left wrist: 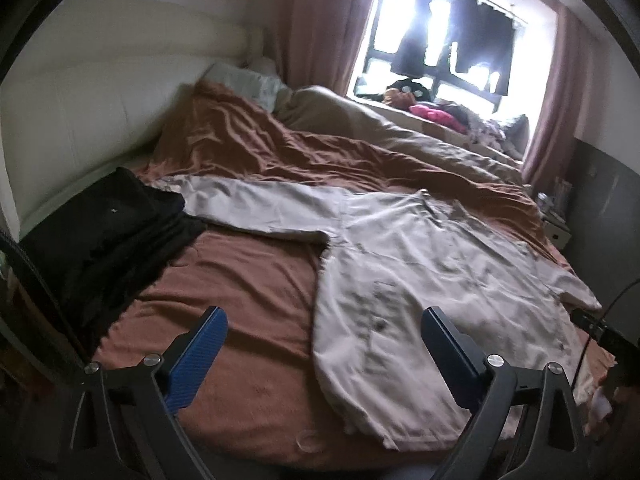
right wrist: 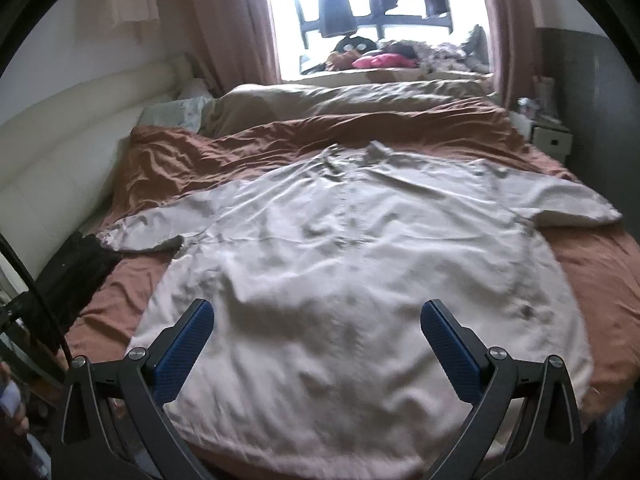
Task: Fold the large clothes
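Observation:
A large pale beige button-up shirt [left wrist: 420, 256] lies spread flat on the brown bedsheet, front up, sleeves out to both sides; it also fills the right wrist view [right wrist: 352, 264]. My left gripper [left wrist: 322, 316] is open and empty, held above the shirt's lower left hem and the bare sheet beside it. My right gripper [right wrist: 316, 308] is open and empty, held above the lower middle of the shirt. The shirt's left sleeve [left wrist: 248, 208] reaches toward a pile of black clothing [left wrist: 116, 232].
The bed [left wrist: 248, 280] has a rumpled brown duvet [left wrist: 280, 144] and a beige one [right wrist: 340, 96] behind the shirt. A white padded headboard [left wrist: 80, 112] runs along the left. A window ledge with piled clothes [right wrist: 384, 58] is at the back. A white nightstand [right wrist: 552, 140] stands on the right.

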Motion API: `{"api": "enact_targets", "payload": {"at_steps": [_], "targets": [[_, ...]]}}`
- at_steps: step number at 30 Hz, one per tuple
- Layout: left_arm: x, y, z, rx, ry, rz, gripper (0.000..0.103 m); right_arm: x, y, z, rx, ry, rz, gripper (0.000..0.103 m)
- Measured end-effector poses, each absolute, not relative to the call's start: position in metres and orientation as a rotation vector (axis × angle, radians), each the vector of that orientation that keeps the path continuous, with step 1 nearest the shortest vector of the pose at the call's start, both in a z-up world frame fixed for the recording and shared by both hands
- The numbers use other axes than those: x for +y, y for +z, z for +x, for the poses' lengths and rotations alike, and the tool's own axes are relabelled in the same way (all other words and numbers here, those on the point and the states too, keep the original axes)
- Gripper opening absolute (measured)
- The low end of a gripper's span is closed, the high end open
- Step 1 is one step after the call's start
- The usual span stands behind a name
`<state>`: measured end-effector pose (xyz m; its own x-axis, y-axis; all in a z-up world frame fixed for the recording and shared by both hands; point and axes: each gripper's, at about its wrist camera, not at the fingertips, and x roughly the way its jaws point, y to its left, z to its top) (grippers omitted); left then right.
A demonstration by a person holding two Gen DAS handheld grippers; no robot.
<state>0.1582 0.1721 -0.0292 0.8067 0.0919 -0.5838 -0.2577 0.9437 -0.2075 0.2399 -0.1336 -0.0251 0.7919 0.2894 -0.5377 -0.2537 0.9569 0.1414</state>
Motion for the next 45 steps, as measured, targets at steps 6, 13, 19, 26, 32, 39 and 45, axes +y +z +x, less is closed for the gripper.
{"api": "enact_targets", "payload": {"at_steps": [6,13,19,26,32,39,45], "targets": [[0.216,-0.043,0.212,0.645,0.236,-0.339,0.082,-0.107,-0.033,0.307,0.628,0.371,0.068,0.103],[0.27,-0.068,0.276,0.705,0.296,-0.42,0.069,-0.074,-0.046,0.378,0.647,0.43,0.118,0.103],[0.322,-0.094,0.325,0.8,0.366,-0.492,0.055,-0.049,-0.073,0.432,0.687,0.436,0.139,0.091],[0.37,-0.119,0.378,0.85,0.438,-0.582,0.052,-0.028,-0.096,0.485,0.764,0.448,0.144,0.08],[0.394,-0.146,0.414,0.89,0.503,-0.632,0.051,-0.011,-0.104,0.526,0.807,0.438,0.152,0.069],[0.405,-0.175,0.445,0.933,0.62,-0.621,0.051,0.01,-0.122,0.56,0.876,0.413,0.158,0.064],[0.418,-0.195,0.464,0.902,0.696,-0.655,0.042,0.014,-0.134,0.576,0.916,0.451,0.229,0.046]]}}
